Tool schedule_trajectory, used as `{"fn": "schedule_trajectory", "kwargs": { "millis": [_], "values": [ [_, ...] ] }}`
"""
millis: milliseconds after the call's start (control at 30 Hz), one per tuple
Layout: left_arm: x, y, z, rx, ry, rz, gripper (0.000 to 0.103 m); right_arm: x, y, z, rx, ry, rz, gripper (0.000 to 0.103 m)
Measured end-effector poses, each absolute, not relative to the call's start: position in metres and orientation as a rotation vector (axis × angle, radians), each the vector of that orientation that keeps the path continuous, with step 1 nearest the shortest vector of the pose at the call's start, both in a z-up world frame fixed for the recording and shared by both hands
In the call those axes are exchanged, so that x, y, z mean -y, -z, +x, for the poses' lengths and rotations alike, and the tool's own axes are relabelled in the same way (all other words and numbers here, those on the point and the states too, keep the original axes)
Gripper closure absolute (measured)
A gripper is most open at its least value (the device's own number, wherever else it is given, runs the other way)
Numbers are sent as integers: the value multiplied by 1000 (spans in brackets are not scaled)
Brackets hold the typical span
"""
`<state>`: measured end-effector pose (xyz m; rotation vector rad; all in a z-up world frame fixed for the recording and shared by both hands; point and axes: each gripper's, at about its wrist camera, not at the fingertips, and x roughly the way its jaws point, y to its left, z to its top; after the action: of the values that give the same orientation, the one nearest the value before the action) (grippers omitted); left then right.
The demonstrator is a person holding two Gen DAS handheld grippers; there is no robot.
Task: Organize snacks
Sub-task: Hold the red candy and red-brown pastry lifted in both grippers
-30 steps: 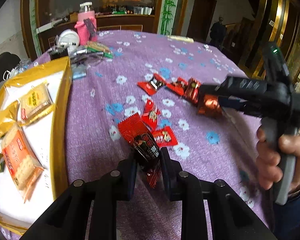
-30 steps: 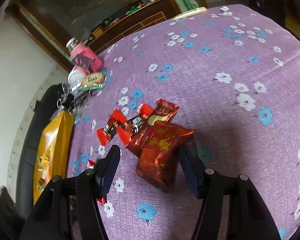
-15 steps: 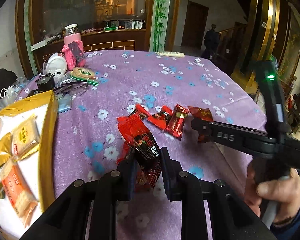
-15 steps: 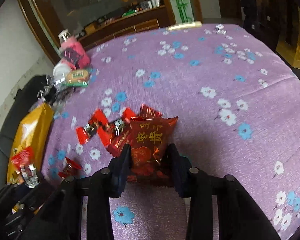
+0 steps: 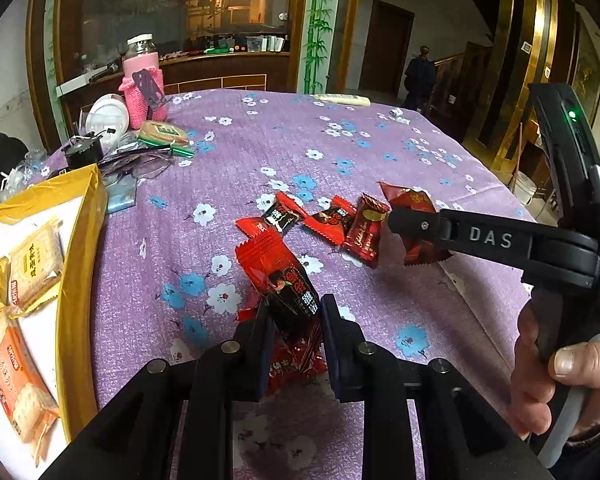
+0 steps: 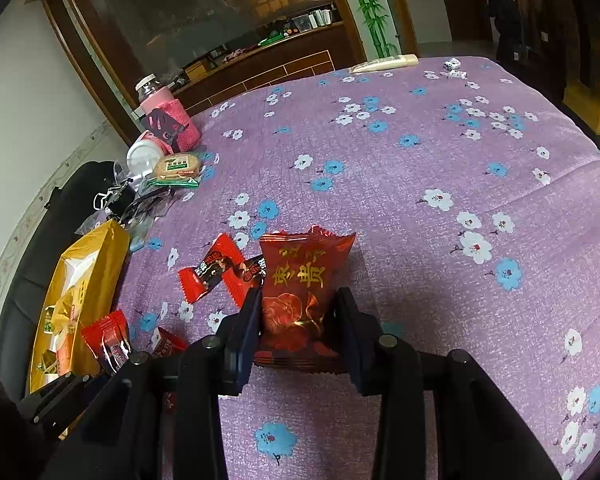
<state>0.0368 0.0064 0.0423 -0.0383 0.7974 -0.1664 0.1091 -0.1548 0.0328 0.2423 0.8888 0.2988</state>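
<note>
My left gripper [image 5: 292,316] is shut on a red-and-black snack packet [image 5: 282,280] and holds it above the purple flowered tablecloth [image 5: 340,140]. My right gripper [image 6: 298,312] is shut on a dark red packet with gold writing [image 6: 304,280]; it also shows in the left wrist view [image 5: 416,216], lifted at the right. Several red packets [image 5: 320,220] lie loose on the cloth between the grippers. The yellow-rimmed box [image 5: 80,240] at the left holds several orange and yellow cracker packets [image 5: 32,264].
A pink-sleeved jar [image 5: 144,80], a white lid [image 5: 108,116], a green biscuit pack [image 5: 160,132] and tangled cables [image 5: 136,160] crowd the far left corner. A white remote [image 5: 340,99] lies at the far edge. A black chair [image 6: 80,184] stands beside the table.
Both grippers rose with their packets and the view pulled back from the table. The right gripper's packet sits more upright between the fingers than a second ago.
</note>
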Motion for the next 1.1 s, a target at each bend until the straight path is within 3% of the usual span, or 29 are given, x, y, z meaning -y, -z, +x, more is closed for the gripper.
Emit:
{"fn": "schedule_trajectory", "kwargs": {
  "millis": [1100],
  "values": [
    [-5, -42, 34, -796, 180, -35, 81, 149, -33, 109, -883, -326, 236, 67]
  ]
}}
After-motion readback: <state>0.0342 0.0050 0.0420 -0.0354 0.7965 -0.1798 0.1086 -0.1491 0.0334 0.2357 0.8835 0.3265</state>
